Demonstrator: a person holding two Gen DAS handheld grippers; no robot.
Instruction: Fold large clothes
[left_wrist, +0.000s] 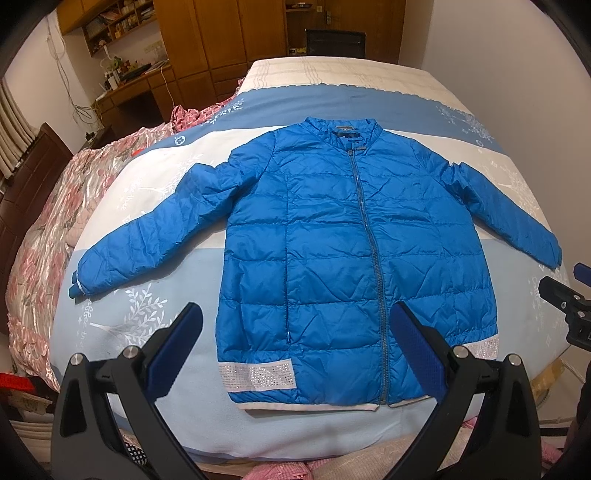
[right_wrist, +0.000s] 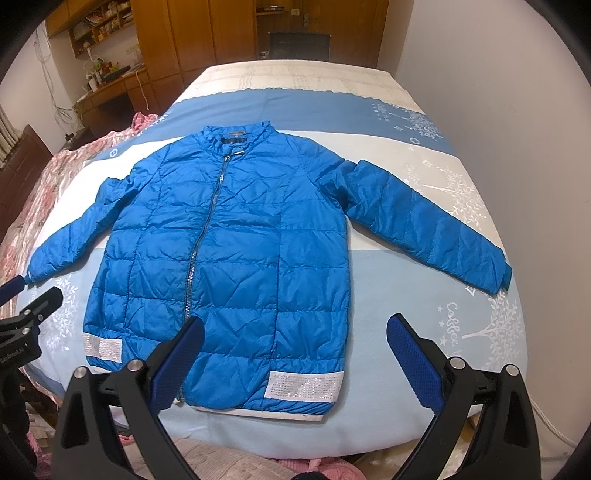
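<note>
A blue quilted jacket (left_wrist: 343, 258) lies flat, front up and zipped, on the bed, sleeves spread to both sides, collar at the far end. It also shows in the right wrist view (right_wrist: 229, 266). Its hem has white sparkly bands (left_wrist: 256, 374). My left gripper (left_wrist: 295, 321) is open and empty, hovering above the jacket's near hem, left of the zip. My right gripper (right_wrist: 295, 328) is open and empty above the hem's right part. Each gripper shows at the edge of the other's view: the right one (left_wrist: 569, 306), the left one (right_wrist: 26, 310).
The bed (left_wrist: 147, 295) has a blue and white cover with tree prints. A pink floral quilt (left_wrist: 48, 236) is bunched along the left side. A wall (right_wrist: 498, 92) runs along the right. Wooden wardrobes, a desk and a black chair (left_wrist: 334, 42) stand beyond the bed.
</note>
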